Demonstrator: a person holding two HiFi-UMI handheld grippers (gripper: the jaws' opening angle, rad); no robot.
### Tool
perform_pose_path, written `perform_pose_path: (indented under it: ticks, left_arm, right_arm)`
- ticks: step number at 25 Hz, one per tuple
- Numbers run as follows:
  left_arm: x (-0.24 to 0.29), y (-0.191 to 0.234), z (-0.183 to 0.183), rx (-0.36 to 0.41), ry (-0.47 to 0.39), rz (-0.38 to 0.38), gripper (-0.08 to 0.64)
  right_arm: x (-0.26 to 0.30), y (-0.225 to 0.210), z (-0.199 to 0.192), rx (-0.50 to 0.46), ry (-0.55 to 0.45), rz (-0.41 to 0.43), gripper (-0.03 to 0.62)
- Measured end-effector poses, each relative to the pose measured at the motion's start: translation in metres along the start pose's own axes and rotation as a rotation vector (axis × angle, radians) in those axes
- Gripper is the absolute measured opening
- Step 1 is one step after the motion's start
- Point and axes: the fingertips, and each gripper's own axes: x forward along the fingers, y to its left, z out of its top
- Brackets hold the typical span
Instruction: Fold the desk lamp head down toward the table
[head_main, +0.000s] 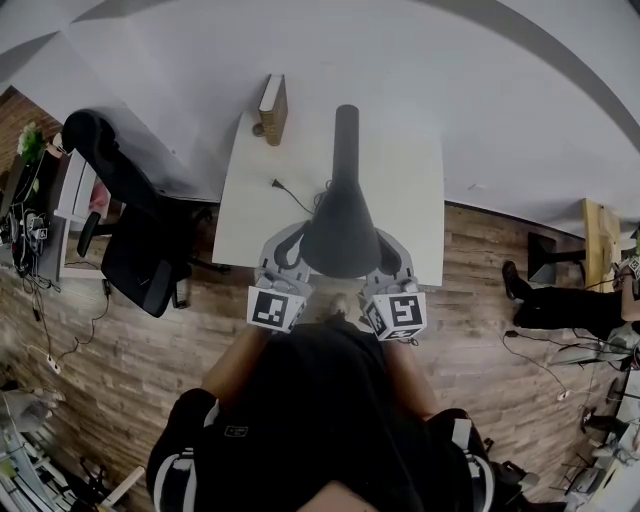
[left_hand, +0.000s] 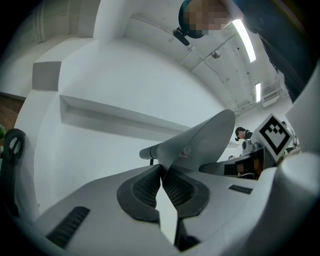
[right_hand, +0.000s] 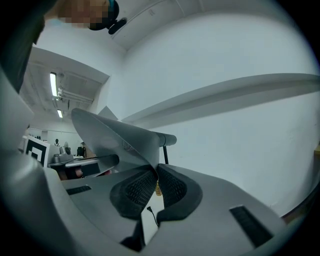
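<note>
Evidently the grasp is made: the left gripper (left_hand: 162, 174) pinches the lamp head (head_main: 340, 232) by its rim at 8 o'clock and the right gripper (right_hand: 155, 175) at 4 o'clock, above the bench (head_main: 415, 190). Next, I judge, both must press down evenly without slipping.

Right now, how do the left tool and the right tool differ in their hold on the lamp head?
The left tool pinches the lamp head by its left rim; the right tool pinches its right rim. The left tool's marker cube shows a different pattern from the right tool's marker cube. Shared: both are shut on the thin rim at the wide end.
</note>
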Motion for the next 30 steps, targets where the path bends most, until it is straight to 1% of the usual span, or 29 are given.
perform_pose_path:
  ticks: [4,9,16,20,23,25,28,30]
  left_arm:
    - [0.0,0.0,-0.007,0.014,0.008,0.0,0.035]
    - [0.002,0.007,-0.022,0.038,0.046,0.002,0.034]
    - [-0.001,0.005,-0.037,0.041,0.082,-0.011,0.034]
    - [0.0,0.006,-0.037,0.048,0.093,-0.015,0.034]
    - [0.0,0.005,-0.035,0.051,0.094,-0.014,0.034]
    - [0.001,0.005,-0.03,0.039,0.082,-0.004,0.034]
    - [0.002,0.005,-0.034,0.059,0.09,-0.008,0.034]
    - [0.002,0.004,-0.029,0.039,0.079,0.0,0.034]
  right_arm:
    - [0.002,-0.001,-0.007,-0.008,0.016,0.001,0.021]
    - [0.011,-0.003,-0.019,-0.01,0.04,-0.003,0.021]
    - [0.01,-0.005,-0.024,-0.018,0.05,-0.005,0.021]
    - [0.012,-0.005,-0.025,-0.024,0.054,-0.001,0.023]
    - [0.01,-0.004,-0.024,-0.072,0.06,0.018,0.025]
    - [0.007,-0.003,-0.023,-0.116,0.075,0.032,0.045]
    - [-0.003,-0.003,-0.025,-0.151,0.109,0.052,0.127]
    - [-0.012,-0.002,-0.022,-0.196,0.121,0.064,0.158]
